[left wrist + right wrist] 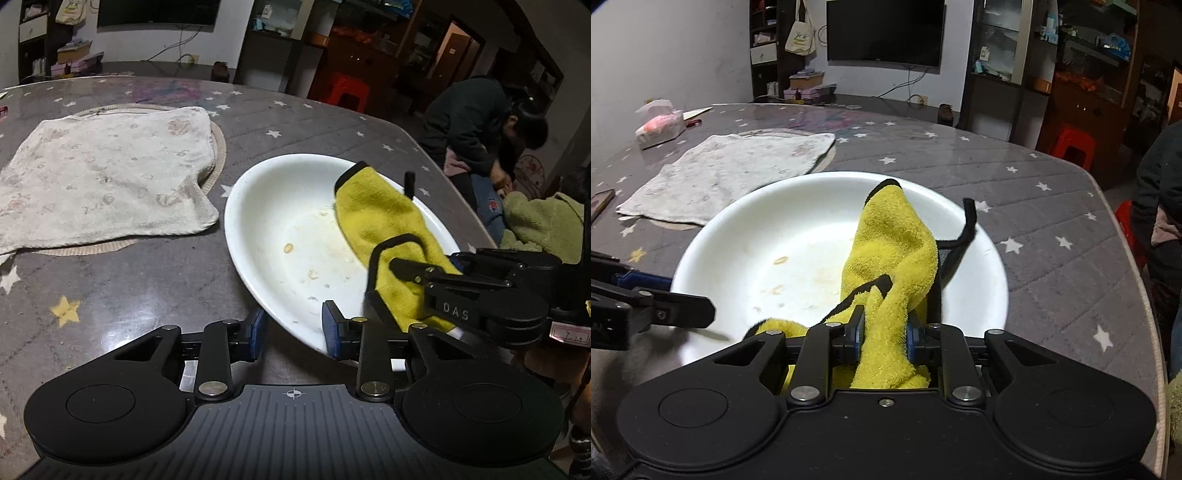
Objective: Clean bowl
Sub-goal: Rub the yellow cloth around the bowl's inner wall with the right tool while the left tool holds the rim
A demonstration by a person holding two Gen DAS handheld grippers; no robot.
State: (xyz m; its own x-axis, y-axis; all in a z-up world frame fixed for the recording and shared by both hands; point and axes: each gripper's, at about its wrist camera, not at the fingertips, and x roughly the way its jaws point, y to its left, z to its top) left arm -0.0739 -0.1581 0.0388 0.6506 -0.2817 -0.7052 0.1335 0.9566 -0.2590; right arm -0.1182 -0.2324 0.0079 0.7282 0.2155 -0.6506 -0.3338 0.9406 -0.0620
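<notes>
Nearest the lens, left gripper (pixel 293 330) set with jaws apart astride the near rim of the white bowl (pixel 258 206), one blue pad outside and one inside, not visibly pinching it. Further right, right gripper (pixel 884 338) clamped tight on a bunched yellow cloth (pixel 894 251) that drapes across the right half of the bowl, which sits on the grey starred table (pixel 1052 206) just right of a pale towel (pixel 103 177). Cleaning judged only partly done: crumbs and a brownish smear (pixel 288 248) left on the bottom and left side, yet to be wiped.
</notes>
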